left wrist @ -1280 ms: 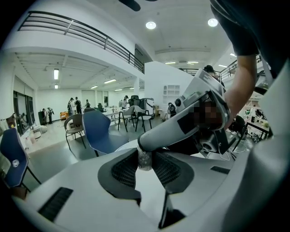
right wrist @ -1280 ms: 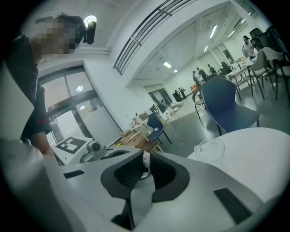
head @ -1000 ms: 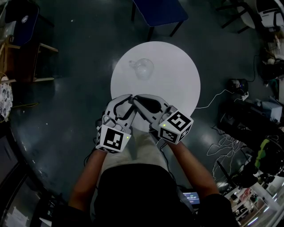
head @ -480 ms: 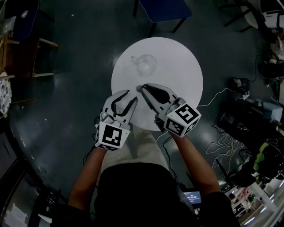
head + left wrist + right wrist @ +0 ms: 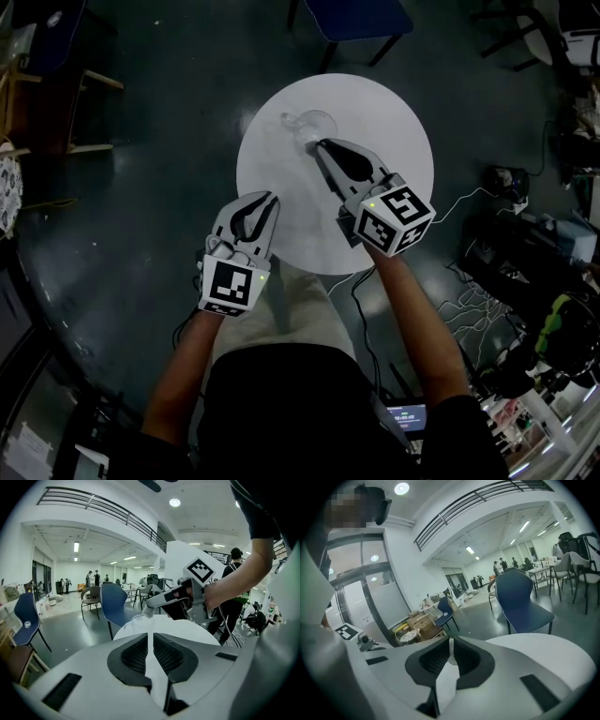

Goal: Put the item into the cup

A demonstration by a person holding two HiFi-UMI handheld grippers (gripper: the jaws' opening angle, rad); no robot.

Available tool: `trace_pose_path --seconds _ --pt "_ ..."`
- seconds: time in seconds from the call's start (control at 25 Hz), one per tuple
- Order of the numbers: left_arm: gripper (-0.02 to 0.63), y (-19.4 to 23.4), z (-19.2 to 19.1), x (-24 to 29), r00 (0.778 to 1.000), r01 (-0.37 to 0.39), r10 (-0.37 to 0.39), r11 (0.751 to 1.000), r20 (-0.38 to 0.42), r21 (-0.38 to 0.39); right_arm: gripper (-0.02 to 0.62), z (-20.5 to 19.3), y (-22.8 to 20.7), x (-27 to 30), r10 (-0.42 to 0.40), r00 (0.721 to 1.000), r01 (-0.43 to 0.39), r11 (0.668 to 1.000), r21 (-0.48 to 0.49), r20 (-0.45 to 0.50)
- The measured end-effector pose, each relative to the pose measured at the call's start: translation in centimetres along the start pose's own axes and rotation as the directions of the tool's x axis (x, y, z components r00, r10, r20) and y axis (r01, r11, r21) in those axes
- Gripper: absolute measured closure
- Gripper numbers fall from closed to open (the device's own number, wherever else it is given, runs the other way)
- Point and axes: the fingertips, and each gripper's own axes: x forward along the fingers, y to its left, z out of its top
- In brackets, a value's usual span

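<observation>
The right tool point(image 5: 319, 144) is reaching across the round white bench point(image 5: 398, 131), and its tips are hanging just at the near rim of the clear cup point(image 5: 312, 124). The cup is standing upright toward the far side of the bench. The right tool's jaws are pressing together on the item point(image 5: 450, 654), a small, pale, translucent piece that is showing as a thin sliver between the dark pads in the right gripper view. There its long axis is running upright along the slit between the jaws, and its lower end is bulging a little below the pads.

In the left gripper view the item point(image 5: 148, 612) is poking out of the right tool's tips. It is pointing down and slightly leftward at the mouth of the cup point(image 5: 138, 620), just above it; whether it is touching the rim I cannot tell.

The left tool point(image 5: 273, 197) is hovering over the near left part of the bench, well apart from the cup, and is pointing toward the far side. Its jaws are closing, leaving a narrow slit with nothing in it, only the bench surface showing beyond. A blue chair point(image 5: 356, 19) is standing past the far edge of the bench
</observation>
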Motion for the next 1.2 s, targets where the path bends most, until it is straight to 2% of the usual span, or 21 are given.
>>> trace_pose_path --seconds 0.48,0.88,1.08,1.12,1.2 --pt "0.588 0.3 -1.5 0.5 0.999 0.020 -0.020 1.000 -0.029 -0.014 0.555 -1.3 -4.8 3.4 -0.097 0.994 0.093 0.991 -0.091 -0.040" --pt "0.589 1.0 -2.0 0.4 1.000 0.012 -0.013 0.999 -0.027 -0.049 0.554 -3.2 -5.4 4.5 -0.158 0.985 0.141 0.970 -0.200 -0.072" --pt "0.589 0.6 -2.2 0.3 1.000 0.015 -0.017 0.997 -0.024 -0.074 0.554 -3.6 -5.2 4.2 -0.160 0.984 0.140 0.968 -0.208 -0.079" --pt "0.589 0.5 -2.4 0.1 0.999 0.016 -0.018 0.997 -0.027 -0.076 0.550 -3.6 -5.0 4.2 -0.163 0.983 0.144 0.967 -0.210 -0.078" --pt "0.589 0.5 -2.5 -0.5 1.000 0.014 -0.016 0.997 -0.020 -0.079 0.499 -3.8 -4.5 4.2 -0.166 0.983 0.146 0.966 -0.215 -0.074"
